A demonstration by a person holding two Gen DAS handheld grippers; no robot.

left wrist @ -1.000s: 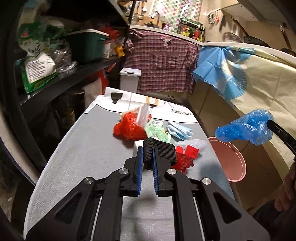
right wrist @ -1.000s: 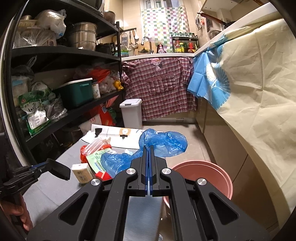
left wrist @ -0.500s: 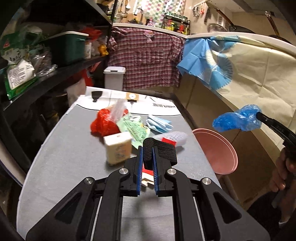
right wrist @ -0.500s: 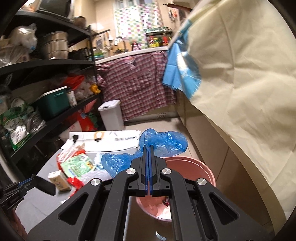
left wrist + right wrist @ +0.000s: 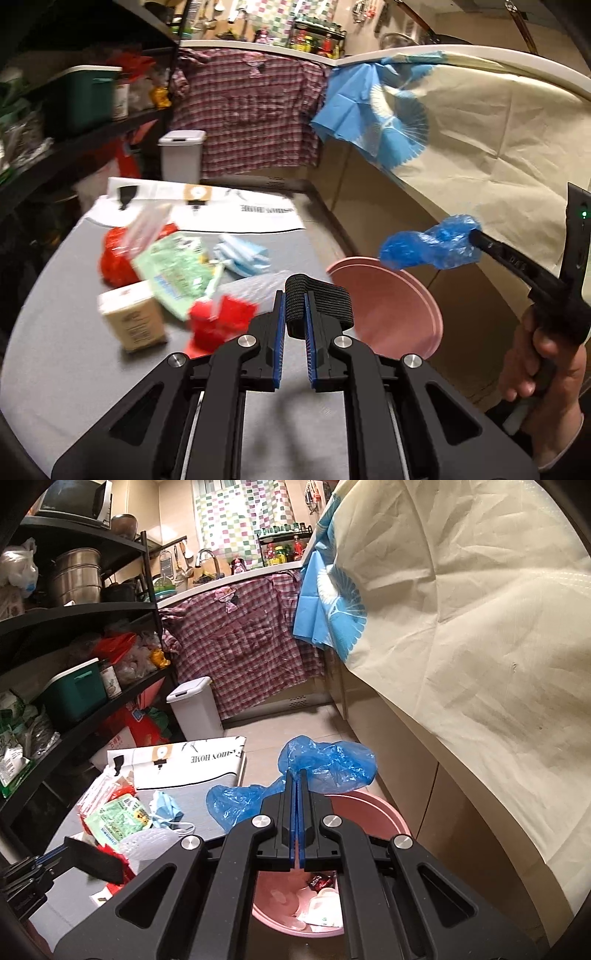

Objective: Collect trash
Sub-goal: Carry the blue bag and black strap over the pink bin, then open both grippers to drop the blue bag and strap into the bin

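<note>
The right gripper is closed tight on a crumpled blue plastic bag, which hangs above the pink bucket beside the grey table. The left gripper pinches a black elastic band between nearly closed fingers, over the table edge near a red wrapper.

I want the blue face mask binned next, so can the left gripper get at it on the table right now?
Probably not yet: the left gripper is shut on a black band, so its jaws are occupied. The blue face mask itself lies uncovered on the table ahead.
</note>
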